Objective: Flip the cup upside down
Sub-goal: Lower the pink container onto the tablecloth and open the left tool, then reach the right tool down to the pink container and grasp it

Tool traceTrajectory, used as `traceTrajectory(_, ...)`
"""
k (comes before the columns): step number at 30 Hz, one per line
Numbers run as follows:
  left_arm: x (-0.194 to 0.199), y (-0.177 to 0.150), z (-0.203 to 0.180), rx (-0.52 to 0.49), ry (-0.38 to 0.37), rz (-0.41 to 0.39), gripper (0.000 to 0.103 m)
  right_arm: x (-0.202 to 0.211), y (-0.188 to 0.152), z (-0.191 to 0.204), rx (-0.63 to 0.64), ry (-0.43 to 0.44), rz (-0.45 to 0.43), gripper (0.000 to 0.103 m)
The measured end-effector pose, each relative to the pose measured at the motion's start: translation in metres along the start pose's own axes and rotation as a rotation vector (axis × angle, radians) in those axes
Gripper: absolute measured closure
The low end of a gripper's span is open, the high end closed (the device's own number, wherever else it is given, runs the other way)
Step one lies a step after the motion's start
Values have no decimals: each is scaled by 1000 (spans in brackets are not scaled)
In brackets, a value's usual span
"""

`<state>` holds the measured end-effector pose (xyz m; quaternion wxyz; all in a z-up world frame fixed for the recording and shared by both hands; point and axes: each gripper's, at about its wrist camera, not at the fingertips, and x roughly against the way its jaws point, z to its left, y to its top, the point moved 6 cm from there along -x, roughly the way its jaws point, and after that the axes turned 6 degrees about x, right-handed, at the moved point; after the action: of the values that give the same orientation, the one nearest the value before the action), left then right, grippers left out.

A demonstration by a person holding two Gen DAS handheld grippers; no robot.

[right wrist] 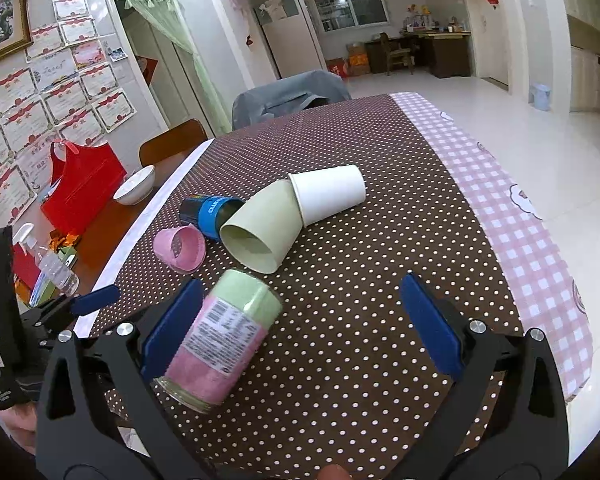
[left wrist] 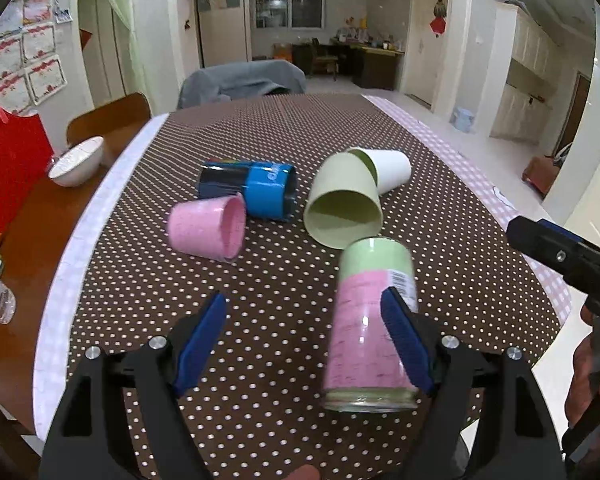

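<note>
While both grippers gape, holding nothing, the left gripper (left wrist: 304,344) pad-nudges the pink-green cup (left wrist: 374,320); it could roll away.

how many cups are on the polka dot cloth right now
5, all tipped over: pink-and-green cup nearest, between the claws; pale green cup behind it; white cup at its far end; pink cup left; blue cup behind the pink one.

Four cups lie bunched in the middle of the bench (right wrist: 380,280); a pink-and-green cup (right wrist: 220,340) lies nearer; the right side is open.
</note>
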<state>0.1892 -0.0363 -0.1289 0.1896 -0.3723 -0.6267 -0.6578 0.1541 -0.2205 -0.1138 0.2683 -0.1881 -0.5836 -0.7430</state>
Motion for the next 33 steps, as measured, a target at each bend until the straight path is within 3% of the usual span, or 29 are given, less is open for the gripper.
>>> traceTrajectory(33,90,-15,49,124,94,-229,25,32,3,33,18,42,-31,6)
